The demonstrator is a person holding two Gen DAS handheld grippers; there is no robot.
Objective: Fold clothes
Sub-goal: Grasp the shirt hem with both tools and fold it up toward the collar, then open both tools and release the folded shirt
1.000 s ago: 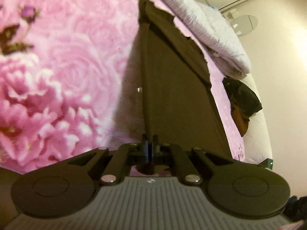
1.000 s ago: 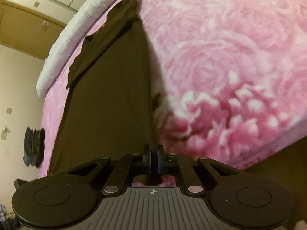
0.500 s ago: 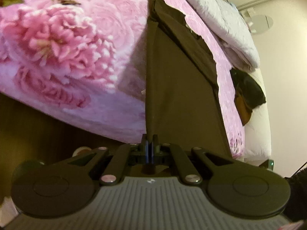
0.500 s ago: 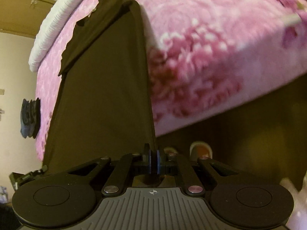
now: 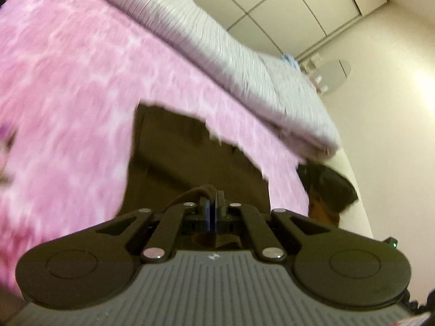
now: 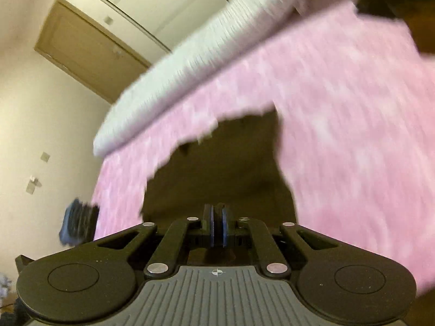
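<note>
Compared with a second ago, when the dark garment (image 5: 190, 157) stretched long and taut from each tool toward the far side of the bed, both views now show much less of it: only a short dark stretch lies on the pink blanket (image 5: 68, 95), and the near hem is bunched at the fingertips. Both pictures are smeared with motion. This suggests the held edge is being carried up and over toward the far end, so the first lengthwise fold is probably under way, not yet laid down. The left tool (image 5: 213, 203) is pinched tight on a fold of the dark cloth, which humps over its left finger; it points downward across the bed toward the white quilt (image 5: 244, 62). The right tool (image 6: 216, 217) is likewise clamped narrow on dark fabric, angled down the same way, with the garment just ahead.
</note>
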